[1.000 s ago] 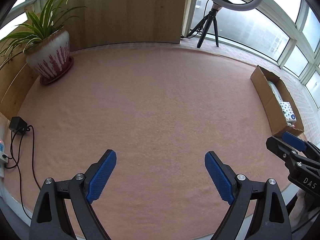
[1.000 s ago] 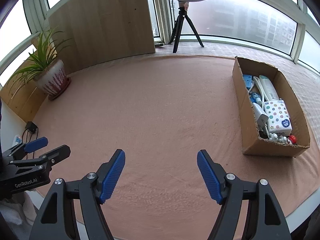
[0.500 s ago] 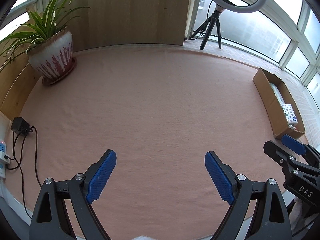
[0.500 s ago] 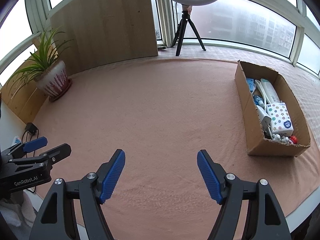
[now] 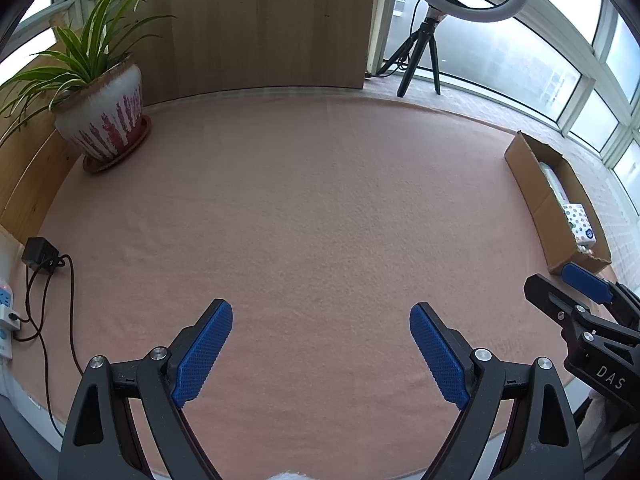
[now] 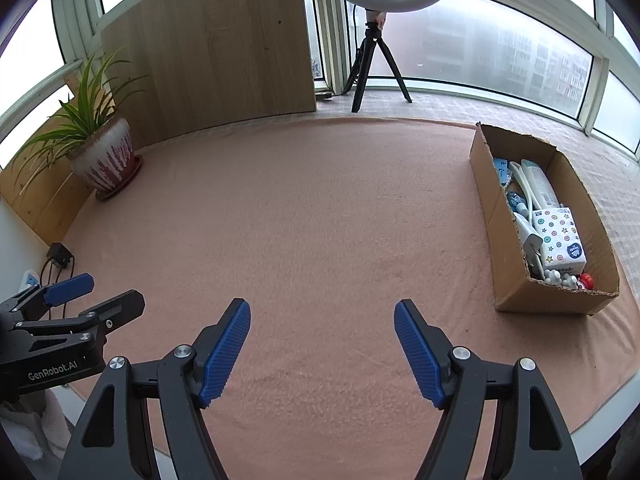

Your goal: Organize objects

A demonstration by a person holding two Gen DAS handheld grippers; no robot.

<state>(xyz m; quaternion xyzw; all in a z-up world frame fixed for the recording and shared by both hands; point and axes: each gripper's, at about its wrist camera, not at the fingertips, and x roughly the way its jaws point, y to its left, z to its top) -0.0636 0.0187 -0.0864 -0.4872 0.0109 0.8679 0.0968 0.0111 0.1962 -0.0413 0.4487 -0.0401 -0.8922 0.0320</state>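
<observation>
A brown cardboard box (image 6: 508,216) stands at the right of the pink table cloth (image 6: 320,208). It holds several items, among them a white dotted tissue pack (image 6: 560,240) and white tubes. The box also shows in the left wrist view (image 5: 544,200). My left gripper (image 5: 320,344) is open and empty above the near part of the cloth. My right gripper (image 6: 322,340) is open and empty too, left of the box. Each gripper appears at the edge of the other's view.
A potted plant (image 6: 102,156) stands at the far left on a saucer. A ring light on a tripod (image 6: 376,40) stands at the back by the windows. A wooden panel (image 6: 216,52) lines the back. A power strip and black cables (image 5: 36,280) lie at the left edge.
Both grippers have pulled back and tilted up a little, so the box and plant sit farther off in view. Both jaws stay open and empty.
</observation>
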